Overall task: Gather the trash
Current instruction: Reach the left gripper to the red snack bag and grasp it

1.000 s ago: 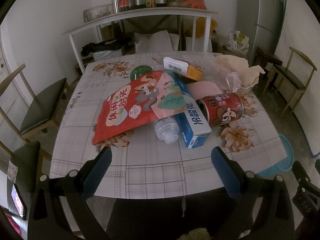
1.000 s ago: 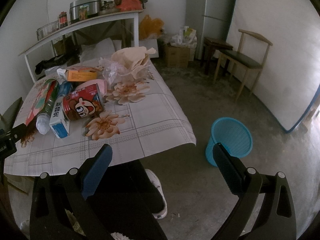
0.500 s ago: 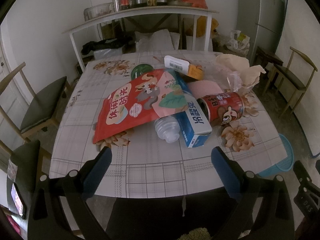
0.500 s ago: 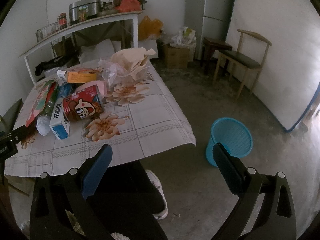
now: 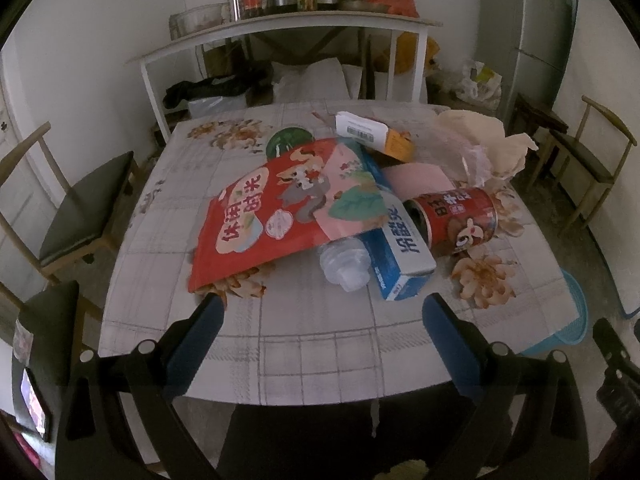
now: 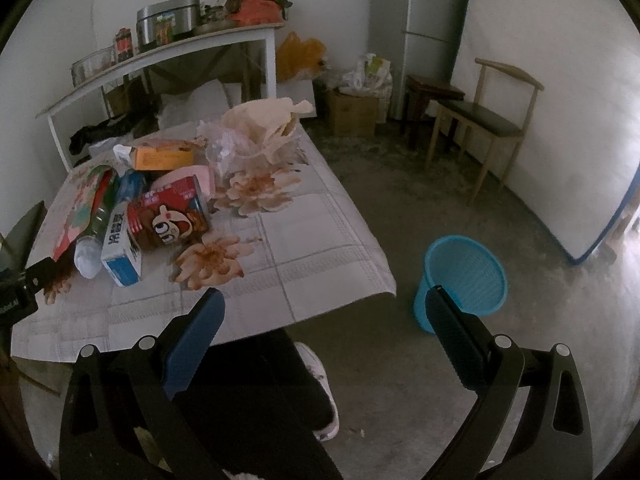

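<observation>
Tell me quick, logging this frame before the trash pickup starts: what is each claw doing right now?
Left claw: open, holding nothing, short of the trash pile.
Right claw: open, holding nothing, over the table edge and floor.

The red snack bag (image 5: pixel 280 216) hides most of the clear bottle (image 5: pixel 346 264).

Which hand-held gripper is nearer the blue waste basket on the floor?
Right. The right hand-held gripper hangs off the table's edge, basket just ahead by its right finger. The left hand-held gripper faces the table, basket far right.

trash pile (image 5: pixel 360 208) on table (image 5: pixel 304 344), bin (image 6: pixel 464 276) right
</observation>
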The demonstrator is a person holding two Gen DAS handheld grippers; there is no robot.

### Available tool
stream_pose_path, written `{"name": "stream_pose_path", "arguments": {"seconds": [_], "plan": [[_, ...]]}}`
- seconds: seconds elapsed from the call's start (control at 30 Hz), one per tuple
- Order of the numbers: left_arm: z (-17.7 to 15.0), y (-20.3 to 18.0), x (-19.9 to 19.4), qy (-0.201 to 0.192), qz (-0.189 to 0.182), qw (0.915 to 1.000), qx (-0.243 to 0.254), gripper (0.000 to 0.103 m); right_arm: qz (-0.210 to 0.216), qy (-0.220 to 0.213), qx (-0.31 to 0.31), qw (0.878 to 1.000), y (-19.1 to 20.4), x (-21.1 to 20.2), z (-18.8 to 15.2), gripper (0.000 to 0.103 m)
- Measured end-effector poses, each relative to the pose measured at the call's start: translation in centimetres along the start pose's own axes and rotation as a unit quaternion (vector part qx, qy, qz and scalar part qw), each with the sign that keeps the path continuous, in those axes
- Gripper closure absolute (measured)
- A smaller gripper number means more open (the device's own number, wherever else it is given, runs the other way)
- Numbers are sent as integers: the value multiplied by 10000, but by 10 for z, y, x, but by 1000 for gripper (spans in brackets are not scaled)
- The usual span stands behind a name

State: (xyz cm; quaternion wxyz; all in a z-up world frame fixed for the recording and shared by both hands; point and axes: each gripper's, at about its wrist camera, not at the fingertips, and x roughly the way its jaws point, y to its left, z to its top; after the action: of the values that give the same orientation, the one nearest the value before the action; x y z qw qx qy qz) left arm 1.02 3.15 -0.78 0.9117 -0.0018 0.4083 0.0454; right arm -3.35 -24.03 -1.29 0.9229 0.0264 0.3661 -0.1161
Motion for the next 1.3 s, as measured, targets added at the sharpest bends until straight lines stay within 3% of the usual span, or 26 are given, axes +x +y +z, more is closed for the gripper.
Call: {"name": "stream_pose_path", "arguments": {"seconds": [0.37, 0.43, 0.5, 0.57, 0.73, 0.93, 1.07, 1.13, 1.23, 1.3], "plan": [[1, 64, 17, -342, -4, 9994, 55, 6, 369, -490, -375, 9974, 52, -1, 40, 7], [-4, 75, 20, -497, -184, 9985, 127, 6, 466, -558, -455, 9963, 64, 6, 47, 7], [-7, 83, 22, -722, -660, 9948, 283, 6, 520, -575, -509, 9957, 73, 13, 50, 7], [-8, 86, 24, -924, -793, 9918, 389, 6, 666, -561, -624, 9942, 88, 22, 53, 7], [-7, 77, 45, -1179, -337, 9829, 1374, 6, 894, -379, -762, 9923, 119, 37, 60, 7], [-15, 64, 82, -906, -2, 9609, 2616, 6, 851, -263, -813, 9927, 132, 46, 62, 7], [-17, 45, 105, -1024, 360, 9294, 3526, 6, 826, -136, -711, 9939, 133, 52, 67, 7], [-14, 42, 109, -1073, 403, 9235, 3661, 7, 819, -146, -682, 9942, 133, 51, 70, 7], [-10, 39, 115, -1084, 483, 9145, 3868, 19, 810, -202, -660, 9943, 133, 49, 74, 7], [-7, 39, 115, -1043, 401, 9129, 3926, 33, 819, -209, -602, 9946, 131, 50, 76, 7]]}}
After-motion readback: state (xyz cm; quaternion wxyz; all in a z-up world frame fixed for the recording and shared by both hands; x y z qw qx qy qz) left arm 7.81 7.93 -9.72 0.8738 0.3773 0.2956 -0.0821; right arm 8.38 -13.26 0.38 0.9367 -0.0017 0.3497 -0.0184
